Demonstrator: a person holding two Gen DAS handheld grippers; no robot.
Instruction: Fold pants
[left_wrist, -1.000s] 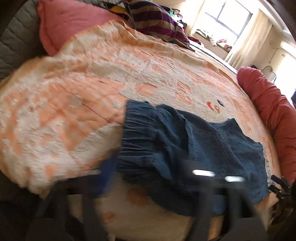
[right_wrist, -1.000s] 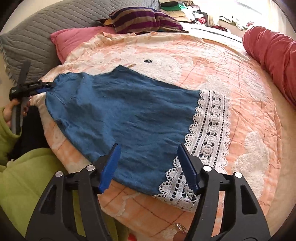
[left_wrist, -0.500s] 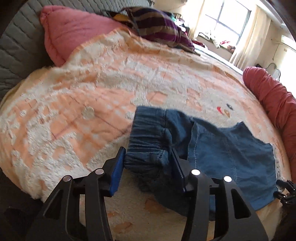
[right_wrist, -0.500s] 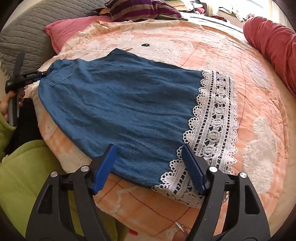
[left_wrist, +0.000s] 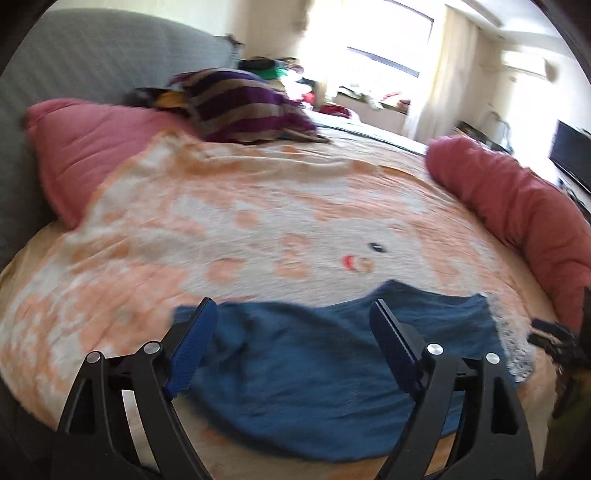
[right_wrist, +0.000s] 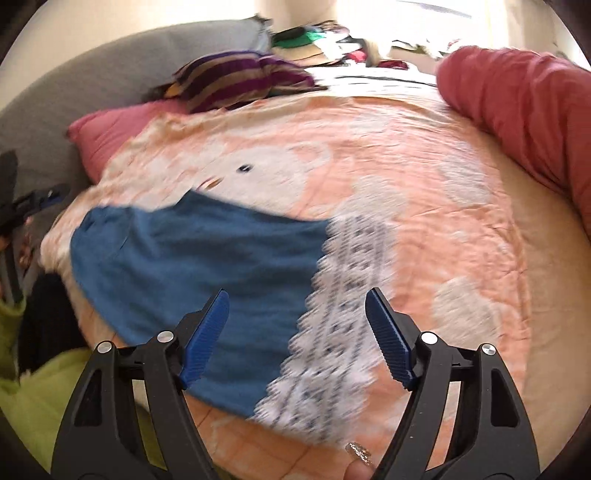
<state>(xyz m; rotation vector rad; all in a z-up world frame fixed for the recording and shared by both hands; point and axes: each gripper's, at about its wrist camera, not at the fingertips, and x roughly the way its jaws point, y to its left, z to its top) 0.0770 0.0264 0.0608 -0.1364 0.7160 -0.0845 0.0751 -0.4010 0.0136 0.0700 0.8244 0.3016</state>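
The blue denim pants lie flat near the front edge of the bed, with a white lace hem at the right end. My left gripper is open and empty, above the waistband end. My right gripper is open and empty, above the spot where the denim meets the lace. The other gripper shows at each view's edge: the right one in the left wrist view, the left one in the right wrist view. Both views are motion-blurred.
The pants rest on a peach-and-white patterned blanket. A pink pillow and a striped cushion lie at the back, a red bolster on the right. The person's green sleeve is at lower left.
My left gripper opened and let go of the waistband, then drew back and up. The waistband now lies flat. My right gripper stayed open and shifted slightly over the hem.
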